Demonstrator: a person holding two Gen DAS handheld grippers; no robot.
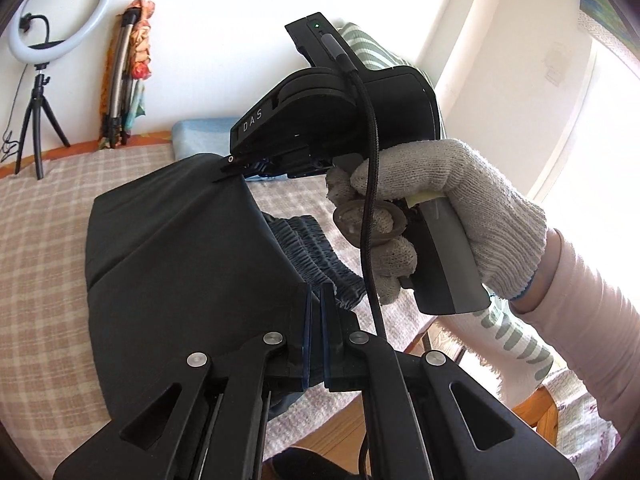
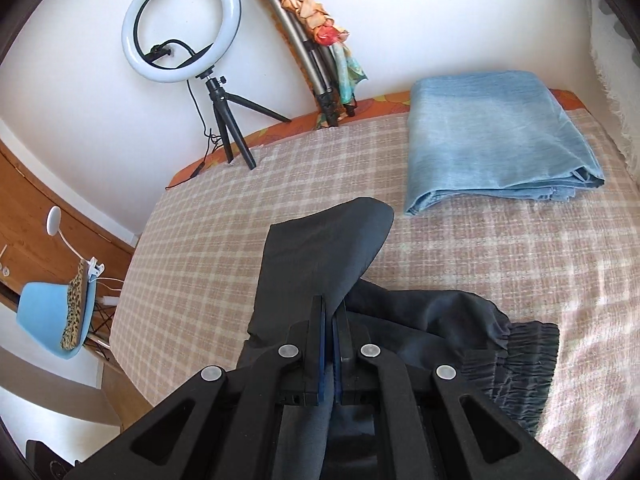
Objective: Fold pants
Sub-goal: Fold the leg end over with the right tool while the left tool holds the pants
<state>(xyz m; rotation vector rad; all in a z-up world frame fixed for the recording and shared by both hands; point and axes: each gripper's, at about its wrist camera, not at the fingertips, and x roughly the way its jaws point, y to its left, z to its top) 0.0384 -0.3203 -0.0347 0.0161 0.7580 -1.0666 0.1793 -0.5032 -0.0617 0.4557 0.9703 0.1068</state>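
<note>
Dark grey pants (image 1: 176, 248) lie on the checked bedspread, partly lifted. My left gripper (image 1: 316, 300) is shut on the fabric's near edge. In the left wrist view my right gripper (image 1: 230, 166), held by a gloved hand, pinches the far edge of the same raised fold. In the right wrist view the right gripper (image 2: 330, 312) is shut on the pants (image 2: 320, 248), which rise as a flap ahead of it. The gathered elastic waistband (image 2: 516, 356) lies to the right on the bed; it also shows in the left wrist view (image 1: 316, 252).
A folded light blue cloth (image 2: 492, 136) lies at the bed's far right. A ring light on a small tripod (image 2: 182, 24) and a folded tripod with a scarf (image 2: 316, 40) stand against the wall. A blue chair (image 2: 56, 320) stands left of the bed.
</note>
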